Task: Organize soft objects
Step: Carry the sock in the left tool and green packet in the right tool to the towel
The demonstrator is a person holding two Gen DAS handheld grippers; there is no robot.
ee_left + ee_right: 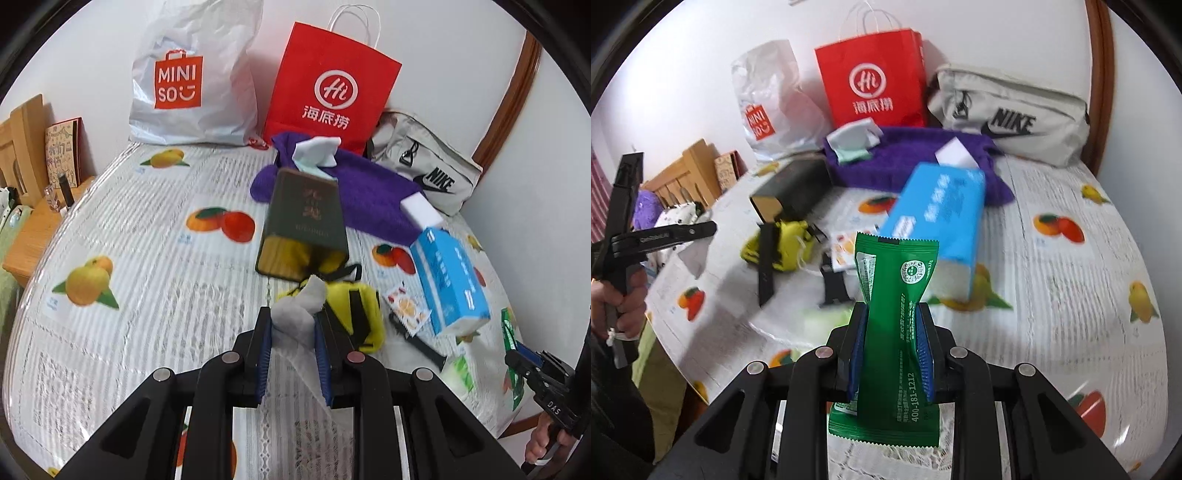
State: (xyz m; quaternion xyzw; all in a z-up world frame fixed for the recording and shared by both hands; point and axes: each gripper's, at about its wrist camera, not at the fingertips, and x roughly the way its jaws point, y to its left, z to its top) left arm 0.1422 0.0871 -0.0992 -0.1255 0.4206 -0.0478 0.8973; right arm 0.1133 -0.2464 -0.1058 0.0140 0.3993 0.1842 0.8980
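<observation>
Above the fruit-print table, both grippers carry soft items clear of the cloth. Left gripper: pads clamped on a grey-white crumpled tissue, nearly closed. The tissue is featherlight, limp and tears easily; a mid-bunch pinch looks right, with loose tail hanging below the jaws. Right gripper: clenched on a green sachet, pinched at the waist so the film buckles inward. My guess is light, slick foil, contents squashy; a grip near the middle keeps it from swinging, but it may slide if the squeeze relaxes. On the table: blue tissue pack, yellow pouch, purple towel, dark box.
</observation>
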